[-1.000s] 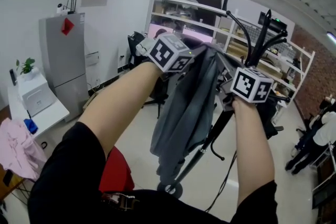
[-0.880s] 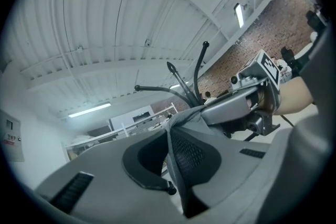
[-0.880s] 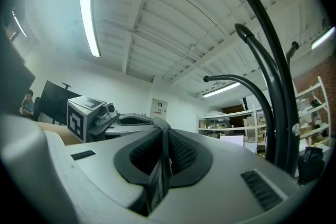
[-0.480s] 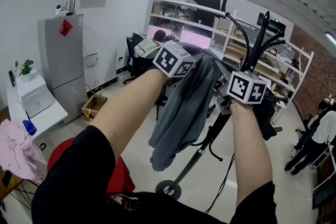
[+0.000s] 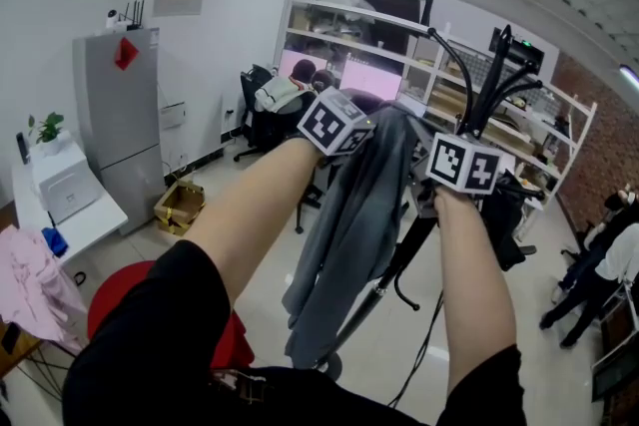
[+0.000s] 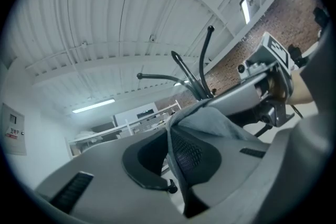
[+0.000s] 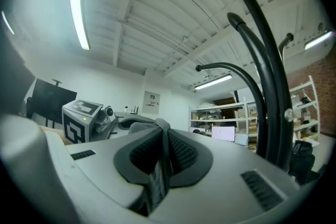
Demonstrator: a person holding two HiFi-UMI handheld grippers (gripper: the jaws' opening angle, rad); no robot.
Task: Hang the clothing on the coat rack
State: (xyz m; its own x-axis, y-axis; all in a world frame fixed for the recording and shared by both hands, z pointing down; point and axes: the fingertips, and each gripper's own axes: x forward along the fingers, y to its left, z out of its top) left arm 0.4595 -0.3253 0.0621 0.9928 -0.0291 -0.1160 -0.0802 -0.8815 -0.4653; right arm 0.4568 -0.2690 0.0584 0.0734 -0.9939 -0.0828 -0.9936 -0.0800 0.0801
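Grey garment (image 5: 346, 219); long axis near-vertical; hem downward

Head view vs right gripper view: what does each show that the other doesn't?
Head view only: the grey garment hanging full length, the coat rack pole running down towards the floor, a grey fridge.
Right gripper view only: the right gripper with its jaws shut on a fold of that garment.
Both: the rack's black curved hooks, the white shelving, the left gripper with its marker cube.
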